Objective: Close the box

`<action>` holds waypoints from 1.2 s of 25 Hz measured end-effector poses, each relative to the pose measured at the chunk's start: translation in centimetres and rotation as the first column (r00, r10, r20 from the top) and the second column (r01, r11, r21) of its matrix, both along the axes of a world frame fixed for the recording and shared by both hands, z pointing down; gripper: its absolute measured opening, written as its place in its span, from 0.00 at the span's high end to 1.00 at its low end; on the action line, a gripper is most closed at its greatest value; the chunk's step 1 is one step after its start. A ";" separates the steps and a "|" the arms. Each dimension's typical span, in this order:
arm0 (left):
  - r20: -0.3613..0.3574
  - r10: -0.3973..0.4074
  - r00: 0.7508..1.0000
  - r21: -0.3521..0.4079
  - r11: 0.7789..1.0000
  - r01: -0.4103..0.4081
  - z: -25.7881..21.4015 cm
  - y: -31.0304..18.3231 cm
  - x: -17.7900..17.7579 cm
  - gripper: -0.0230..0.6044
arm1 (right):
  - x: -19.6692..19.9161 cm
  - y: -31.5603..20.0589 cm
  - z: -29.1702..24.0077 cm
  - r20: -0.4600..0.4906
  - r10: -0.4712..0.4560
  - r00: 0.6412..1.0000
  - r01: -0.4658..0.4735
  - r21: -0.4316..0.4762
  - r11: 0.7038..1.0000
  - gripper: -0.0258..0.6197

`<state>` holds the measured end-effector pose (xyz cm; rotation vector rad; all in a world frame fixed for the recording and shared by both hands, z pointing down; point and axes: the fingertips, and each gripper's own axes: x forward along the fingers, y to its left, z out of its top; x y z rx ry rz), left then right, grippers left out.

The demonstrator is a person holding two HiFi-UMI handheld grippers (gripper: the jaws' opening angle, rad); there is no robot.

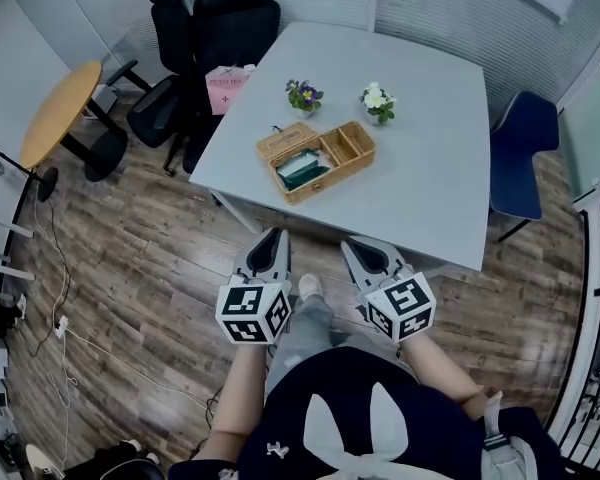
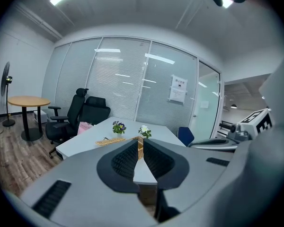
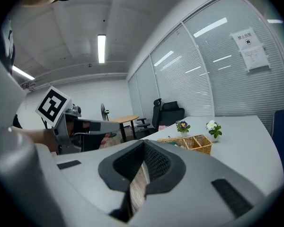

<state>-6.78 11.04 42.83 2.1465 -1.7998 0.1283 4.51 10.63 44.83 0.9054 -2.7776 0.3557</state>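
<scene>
The left gripper (image 1: pixel 273 233) is clenched: in its own view the jaws meet at the tips with nothing between them. The right gripper (image 1: pixel 348 243) is likewise closed and empty, its pads (image 3: pixel 149 162) touching at the front.

Both are held low in front of the person's body, side by side over the wood floor (image 1: pixel 130 268), and neither touches anything. Their tips point toward the near edge of the table (image 1: pixel 430 118) and stop just short of it. The left points almost straight ahead, leaning slightly right. The right leans left, so the two converge a little. Each marker cube sits at the rear, close to the torso: the left cube (image 1: pixel 252 313) and the right cube (image 1: pixel 402 308). The bare forearms (image 1: pixel 240 388) run back and down from the cubes, elbows bent beside the body.

The box (image 1: pixel 320 158), a wicker one, lies on the table well ahead of both grippers, toward its near left part. It is open. The lid (image 1: pixel 283 138) is folded back at its far left, and something green and white (image 1: pixel 300 168) lies in the larger compartment. Behind it stand two small flower pots, purple (image 1: pixel 303 95) and white (image 1: pixel 377 100). Black chairs (image 1: pixel 215 28) stand at the table's far left corner.
</scene>
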 end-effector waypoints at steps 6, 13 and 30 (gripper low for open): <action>-0.021 0.018 1.000 0.000 1.000 -0.018 -0.2 -2.7 -1.1 0.92 | -0.6 -2.3 0.4 -0.018 0.016 1.000 -0.016 -0.014 1.000 0.95; -0.040 0.038 0.998 -0.003 0.999 -0.038 -0.3 -6.2 -2.8 0.89 | -1.9 -5.2 0.7 -0.034 0.026 0.999 -0.027 -0.023 0.999 0.95; -0.110 0.035 0.993 -0.094 0.995 -0.045 2.0 -12.5 -6.9 0.58 | -4.5 -10.7 1.0 -0.057 0.055 0.997 -0.058 -0.041 0.998 0.95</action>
